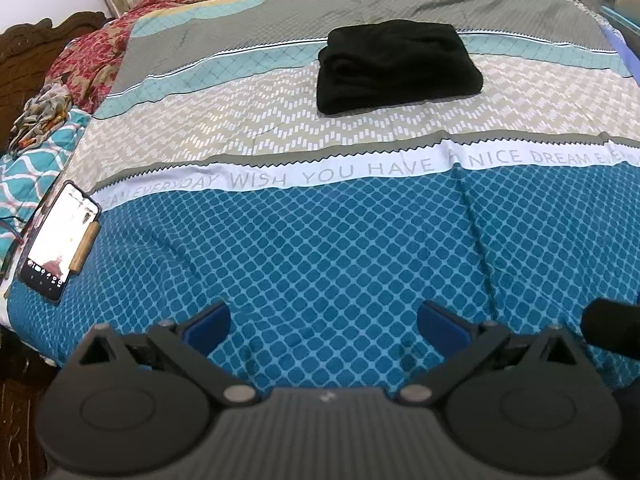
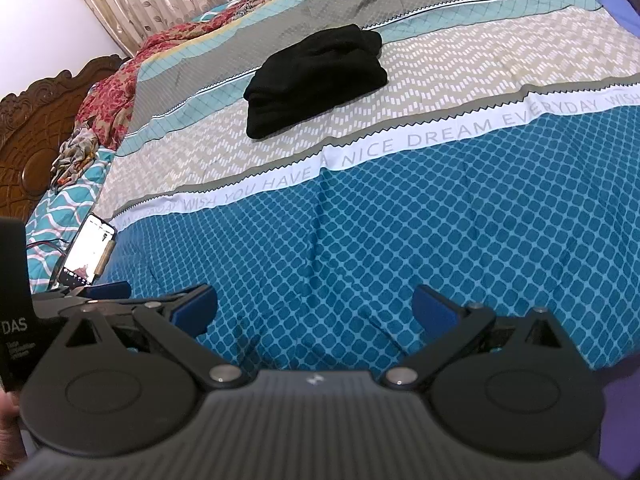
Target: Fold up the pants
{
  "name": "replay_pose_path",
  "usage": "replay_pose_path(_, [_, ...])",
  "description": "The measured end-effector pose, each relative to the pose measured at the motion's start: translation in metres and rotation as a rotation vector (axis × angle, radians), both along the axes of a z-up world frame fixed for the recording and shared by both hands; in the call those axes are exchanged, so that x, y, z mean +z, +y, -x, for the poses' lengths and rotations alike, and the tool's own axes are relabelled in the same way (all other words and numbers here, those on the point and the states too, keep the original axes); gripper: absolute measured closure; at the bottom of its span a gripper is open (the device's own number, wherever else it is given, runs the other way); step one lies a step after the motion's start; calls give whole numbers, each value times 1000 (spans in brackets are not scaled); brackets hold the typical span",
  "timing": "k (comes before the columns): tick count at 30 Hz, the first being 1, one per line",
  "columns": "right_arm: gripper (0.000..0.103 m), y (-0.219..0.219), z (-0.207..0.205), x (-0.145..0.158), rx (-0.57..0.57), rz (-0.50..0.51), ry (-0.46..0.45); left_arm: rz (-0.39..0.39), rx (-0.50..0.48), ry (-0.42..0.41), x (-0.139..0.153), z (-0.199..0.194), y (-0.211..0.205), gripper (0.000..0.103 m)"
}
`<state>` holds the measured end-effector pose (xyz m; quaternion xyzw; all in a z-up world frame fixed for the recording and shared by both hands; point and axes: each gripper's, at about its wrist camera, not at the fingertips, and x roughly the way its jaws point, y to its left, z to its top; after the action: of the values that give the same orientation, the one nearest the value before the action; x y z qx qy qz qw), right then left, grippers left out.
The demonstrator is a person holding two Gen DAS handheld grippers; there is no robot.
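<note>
Bed (image 1: 320, 248) with patterned bedspread carries everything. Pants (image 1: 398, 66), black, lie folded into a compact thick bundle toward the far middle of the bed, on the beige band; fold looks finished or nearly so. Phone (image 1: 60, 240) sits at the bed's left edge, screen lit. Left claw (image 1: 322, 322) and right claw (image 2: 314, 306) both spread wide, holding nothing, hovering over the near edge, well apart from the pants. Best move: check bundle edges are square, press flat if any layer pokes out.

The left tool (image 1: 324, 324) is showing matte black ribbed housing, round discs, silver pivot screws and blue pads (image 1: 208, 326). The right tool (image 2: 316, 308) is looking identical, blue pads (image 2: 434, 308) at two o'clock.
</note>
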<state>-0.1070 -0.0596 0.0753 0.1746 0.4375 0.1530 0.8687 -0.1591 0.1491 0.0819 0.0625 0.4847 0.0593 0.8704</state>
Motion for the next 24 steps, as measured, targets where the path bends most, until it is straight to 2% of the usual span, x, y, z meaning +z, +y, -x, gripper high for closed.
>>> replay_pose_path(8, [0, 1, 0, -1, 2, -2, 2, -19, 6, -4, 0, 0, 1, 0])
replay_pose_path(12, [0, 0, 0, -1, 3, -1, 2, -17, 19, -27, 3, 1, 3, 0])
replay_pose_path(17, [0, 0, 0, 2, 4, 16, -19, -50, 22, -59, 7, 3, 1, 0])
replay_pose_path(24, [0, 1, 1, 5, 4, 31, -45, -62, 14, -49, 5, 0, 0, 0])
